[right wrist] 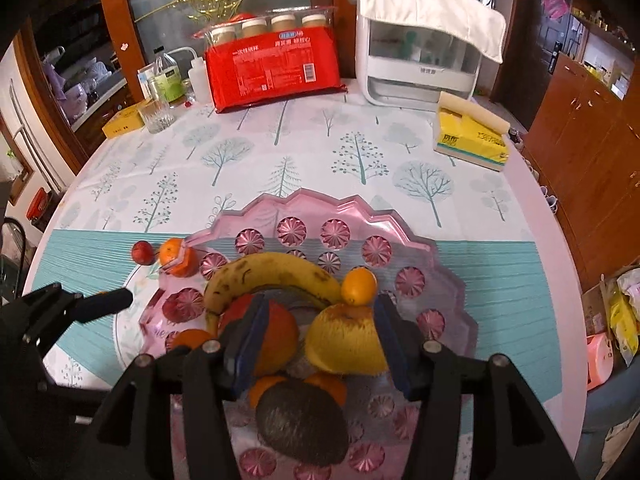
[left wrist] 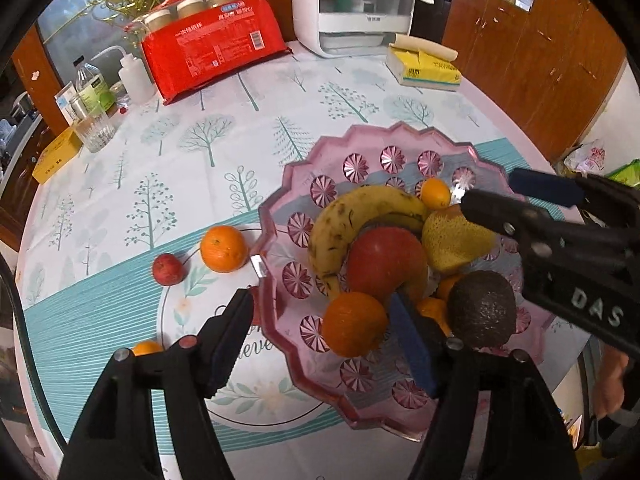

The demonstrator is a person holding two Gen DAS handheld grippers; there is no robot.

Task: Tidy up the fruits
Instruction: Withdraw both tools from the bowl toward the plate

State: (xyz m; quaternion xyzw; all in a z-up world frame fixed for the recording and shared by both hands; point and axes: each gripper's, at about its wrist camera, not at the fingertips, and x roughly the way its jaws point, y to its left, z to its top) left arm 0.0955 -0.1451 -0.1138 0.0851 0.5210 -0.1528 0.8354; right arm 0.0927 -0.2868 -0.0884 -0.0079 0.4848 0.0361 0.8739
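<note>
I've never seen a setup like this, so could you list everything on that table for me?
pink tray: one, pink, near table edge
banana: one, yellow, in tray
apple: one, red, in tray
avocado: one, dark, in tray
yellow fruit: one, in tray
orange: one, on cloth left of tray
small red fruit: one, beside that orange
red package: one, far side
tissue pack: one, yellow, far right
drinking glass: one, clear, far left
left tool: black, open
right tool: black, open around yellow fruit
</note>
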